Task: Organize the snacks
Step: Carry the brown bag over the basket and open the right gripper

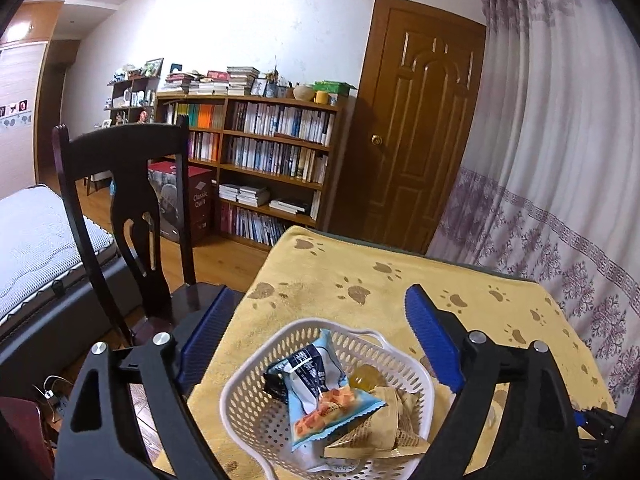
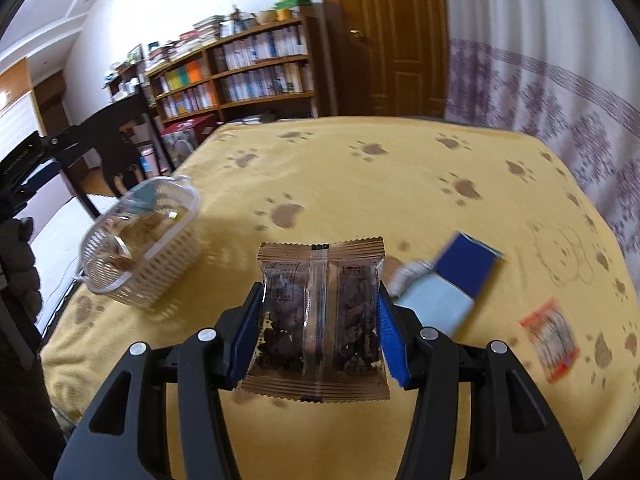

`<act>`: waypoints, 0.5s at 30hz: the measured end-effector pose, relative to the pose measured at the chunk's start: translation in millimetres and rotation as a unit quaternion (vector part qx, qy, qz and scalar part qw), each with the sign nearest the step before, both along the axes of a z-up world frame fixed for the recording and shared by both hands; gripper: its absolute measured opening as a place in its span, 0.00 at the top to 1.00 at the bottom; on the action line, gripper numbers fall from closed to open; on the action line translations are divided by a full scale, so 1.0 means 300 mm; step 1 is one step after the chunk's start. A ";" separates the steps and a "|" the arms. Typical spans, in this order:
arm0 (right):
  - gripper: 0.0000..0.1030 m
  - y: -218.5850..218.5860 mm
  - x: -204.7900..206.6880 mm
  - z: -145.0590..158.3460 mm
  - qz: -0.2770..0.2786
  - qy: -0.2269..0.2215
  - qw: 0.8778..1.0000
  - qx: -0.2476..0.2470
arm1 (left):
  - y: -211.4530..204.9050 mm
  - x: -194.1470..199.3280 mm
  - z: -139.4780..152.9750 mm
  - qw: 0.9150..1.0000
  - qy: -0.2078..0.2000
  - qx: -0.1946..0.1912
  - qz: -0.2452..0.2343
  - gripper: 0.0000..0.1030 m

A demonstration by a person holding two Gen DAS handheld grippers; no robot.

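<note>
right tongs (image 2: 318, 312) clenched on crinkly brown packet (image 2: 318, 320), clear window, dark lumps inside, print unreadable. perforated white plastic basket (image 2: 138, 248) lies left of them, near cloth edge; open paw-print yellow cloth (image 2: 360, 184) ahead. left tongs (image 1: 320, 332) released, spread above basket (image 1: 248, 408) holding blue-white wrapper (image 1: 320, 384), tan sachets (image 1: 384, 424).

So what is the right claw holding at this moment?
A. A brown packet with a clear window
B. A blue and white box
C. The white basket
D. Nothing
A: the right claw is closed on the brown packet, pinched between its blue pads; the box lies on the cloth.
</note>
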State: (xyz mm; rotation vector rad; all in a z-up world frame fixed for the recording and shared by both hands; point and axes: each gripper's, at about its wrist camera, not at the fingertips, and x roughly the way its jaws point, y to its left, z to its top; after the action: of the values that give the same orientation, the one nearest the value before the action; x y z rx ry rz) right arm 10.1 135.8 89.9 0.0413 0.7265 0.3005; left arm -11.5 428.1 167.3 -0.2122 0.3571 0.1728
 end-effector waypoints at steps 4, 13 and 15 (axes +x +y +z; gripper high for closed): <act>0.48 0.100 0.016 0.055 0.033 -0.011 0.999 0.011 | 0.000 -0.015 0.020 1.000 -0.010 0.011 0.013 0.09; 0.48 0.362 0.162 0.118 0.077 -0.001 0.997 0.011 | 0.050 -0.083 0.055 0.999 -0.036 0.010 0.037 0.07; 0.48 0.415 0.189 0.122 0.079 -0.006 0.997 -0.001 | 0.062 -0.092 0.062 0.998 -0.041 0.006 0.041 0.07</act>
State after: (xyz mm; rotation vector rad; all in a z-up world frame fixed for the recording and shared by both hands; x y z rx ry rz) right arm 66.6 260.2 126.7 -0.0207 0.7199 0.4505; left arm -39.2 446.8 185.8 -0.2222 0.2653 0.2459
